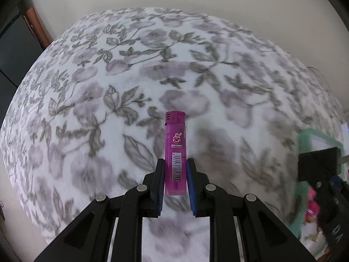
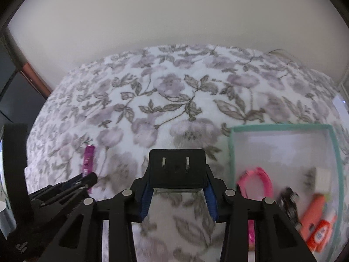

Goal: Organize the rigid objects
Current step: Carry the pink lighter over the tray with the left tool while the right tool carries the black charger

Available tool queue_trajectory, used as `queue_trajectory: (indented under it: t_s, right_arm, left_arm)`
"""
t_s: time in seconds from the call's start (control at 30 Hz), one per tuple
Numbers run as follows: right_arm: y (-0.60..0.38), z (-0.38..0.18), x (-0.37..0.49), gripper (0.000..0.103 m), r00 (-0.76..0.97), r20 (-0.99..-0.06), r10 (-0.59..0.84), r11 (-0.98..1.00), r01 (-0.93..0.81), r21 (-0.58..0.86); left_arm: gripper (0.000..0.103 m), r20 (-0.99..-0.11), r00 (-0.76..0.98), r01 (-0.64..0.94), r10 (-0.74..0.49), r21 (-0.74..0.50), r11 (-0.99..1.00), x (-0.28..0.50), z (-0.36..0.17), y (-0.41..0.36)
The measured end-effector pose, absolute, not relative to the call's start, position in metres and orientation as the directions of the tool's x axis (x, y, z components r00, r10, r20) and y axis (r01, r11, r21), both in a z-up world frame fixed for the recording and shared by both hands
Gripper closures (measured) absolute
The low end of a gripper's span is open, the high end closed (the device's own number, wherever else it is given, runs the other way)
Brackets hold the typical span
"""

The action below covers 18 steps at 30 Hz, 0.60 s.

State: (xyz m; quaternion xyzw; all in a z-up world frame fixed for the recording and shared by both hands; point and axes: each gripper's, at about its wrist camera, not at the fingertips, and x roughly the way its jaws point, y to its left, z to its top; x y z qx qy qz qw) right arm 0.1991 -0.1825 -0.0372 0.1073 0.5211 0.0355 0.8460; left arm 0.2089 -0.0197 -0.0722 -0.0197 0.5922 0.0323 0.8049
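Pink lighter (image 1: 175,152), clamped by its lower body between the blue pads of the left gripper (image 1: 175,182), hangs above the middle of the flower-print blanket (image 1: 109,76), its cap pointing away from the camera. The right gripper (image 2: 177,187) grips a black plug adapter (image 2: 177,170), prongs facing forward, just left of the teal-rimmed box (image 2: 283,127) that sits toward the blanket's right edge. A pink ring (image 2: 257,182), a dark toy (image 2: 290,200) and an orange item (image 2: 314,216) already lie in the box. The step in hand appears to be carrying both pieces to it. Best done one at a time: adapter first, lowered into the bare far half, then the lighter laid flat beside it, each jaw opening only once its piece is low inside the rim, so neither tips onto the soft blanket
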Motion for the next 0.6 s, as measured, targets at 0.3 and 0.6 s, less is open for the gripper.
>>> queue_trajectory:
  t_s: [0.3, 0.6]
  right_arm:
    - [-0.223, -0.003, 0.133, 0.059, 0.520, -0.840, 0.155, 0.956, 0.136, 0.261]
    - [-0.273, 0.017, 0.078, 0.059, 0.565, -0.821, 0.085, 0.927, 0.257, 0.273]
  left_arm:
    - [0.083, -0.915, 0.401, -0.015, -0.043, -0.054, 0.998, 0.161, 0.004, -0.066]
    - [0.083, -0.875, 0.467, 0.076, -0.129, -0.106, 0.992, 0.117, 0.051, -0.125]
